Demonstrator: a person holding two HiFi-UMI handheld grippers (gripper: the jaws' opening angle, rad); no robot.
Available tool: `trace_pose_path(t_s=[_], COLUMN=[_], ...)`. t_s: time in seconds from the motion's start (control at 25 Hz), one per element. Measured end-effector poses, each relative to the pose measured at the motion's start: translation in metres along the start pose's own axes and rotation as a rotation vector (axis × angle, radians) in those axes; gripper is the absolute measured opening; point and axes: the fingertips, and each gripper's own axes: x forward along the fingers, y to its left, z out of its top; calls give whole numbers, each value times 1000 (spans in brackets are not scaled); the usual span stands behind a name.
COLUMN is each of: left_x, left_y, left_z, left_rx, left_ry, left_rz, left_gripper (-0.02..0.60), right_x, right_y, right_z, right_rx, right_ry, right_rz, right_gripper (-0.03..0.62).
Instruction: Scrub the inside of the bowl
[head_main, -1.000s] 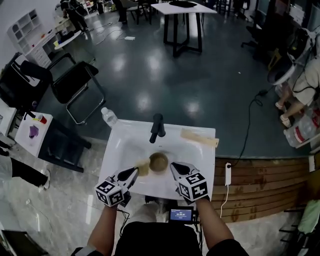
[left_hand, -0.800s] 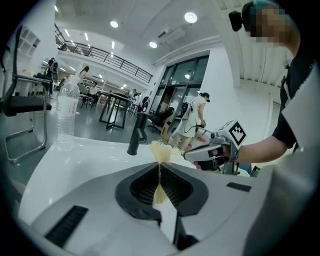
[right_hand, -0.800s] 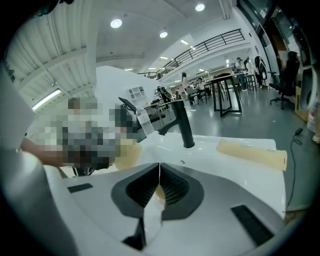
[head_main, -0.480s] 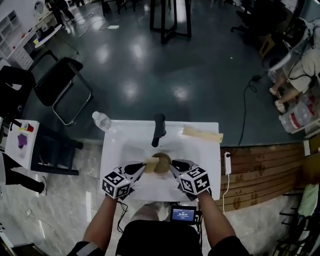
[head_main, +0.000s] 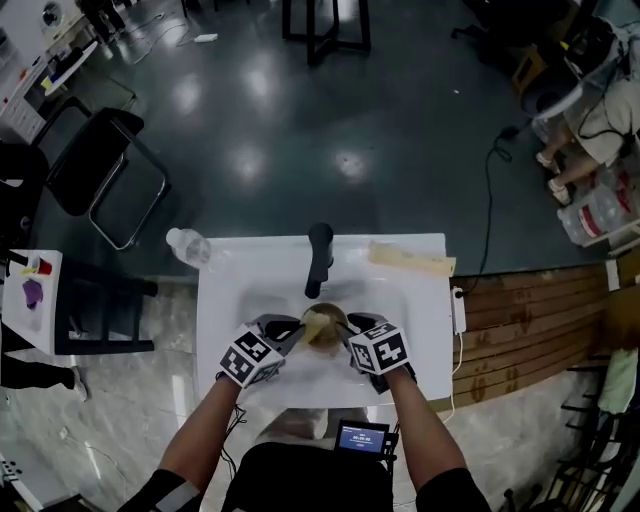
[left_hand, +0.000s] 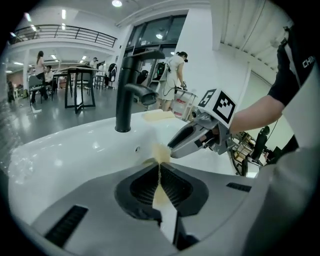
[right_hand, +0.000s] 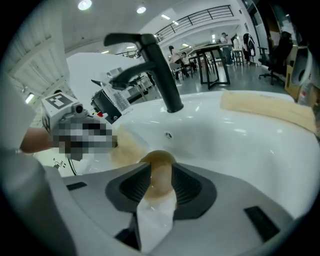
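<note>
The bowl (right_hand: 159, 159) sits in the sink (head_main: 230, 300), 6 o'clock from the tap (head_main: 319, 255). Left tool (head_main: 296, 327) pinches the sponge (left_hand: 159, 152) — rub round inside. Right tool (head_main: 345, 326) has just been spreading, rim between — squeeze first.

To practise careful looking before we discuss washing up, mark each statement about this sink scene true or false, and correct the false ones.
1. The bowl sits in the white sink, in front of the black faucet. True.
2. The left gripper holds nothing. False: its jaws are closed on a yellow sponge.
3. A plastic bottle is at the sink's right rear corner. False: it is at the left rear corner.
4. The right gripper is shut tight on nothing. False: its jaws stand apart, having just been opening, with the bowl's rim between them.
5. A pale yellow cloth lies on the sink top to the right of the faucet. True.
</note>
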Motion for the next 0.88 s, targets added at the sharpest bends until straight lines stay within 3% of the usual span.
trace_pose_path(t_s=[0.32, 0.64, 0.76, 0.88], left_x=[40, 68, 75, 80], left_y=[6, 1, 2, 7], left_z=[-14, -25, -25, -25], left_rx=[62, 135, 165, 206], left_ry=[111, 178, 207, 237], left_rz=[9, -4, 8, 33], left_gripper=[14, 14, 14, 14], right_x=[33, 52, 55, 58], right_y=[-23, -33, -35, -37], right_z=[-25, -38, -39, -38], right_rx=[34, 64, 67, 102], right_ry=[131, 199, 206, 205], right_rz=[6, 20, 11, 11], right_gripper=[107, 104, 38, 26])
